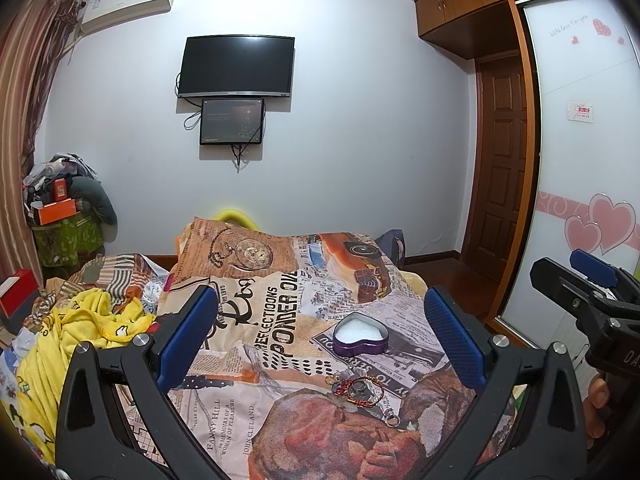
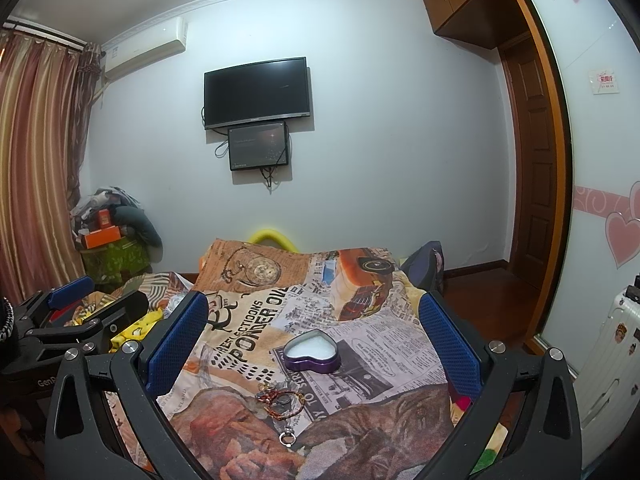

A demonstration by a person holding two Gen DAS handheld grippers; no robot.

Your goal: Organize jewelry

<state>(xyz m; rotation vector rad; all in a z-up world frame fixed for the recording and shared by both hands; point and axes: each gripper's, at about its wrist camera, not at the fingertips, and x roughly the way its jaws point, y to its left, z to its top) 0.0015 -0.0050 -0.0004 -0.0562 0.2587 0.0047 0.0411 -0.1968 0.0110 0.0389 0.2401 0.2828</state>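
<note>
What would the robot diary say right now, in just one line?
stage: start | left gripper: open, empty | right gripper: open, empty | heart tin: open | bracelets, ring: on blanket

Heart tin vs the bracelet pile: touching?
Apart. In the right wrist view a strip of printed blanket shows between the purple heart tin and the bracelet pile nearer the camera; the left wrist view shows the same gap.

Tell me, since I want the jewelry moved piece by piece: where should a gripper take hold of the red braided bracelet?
The red braided bracelet lies flat on the bedspread, tangled with other small pieces, nearer than the heart-shaped tin. Probably come straight down with the open right gripper and pinch the outer cord on its right-hand arc, where it looks freest; a side approach would only push the cord along the cloth.
</note>
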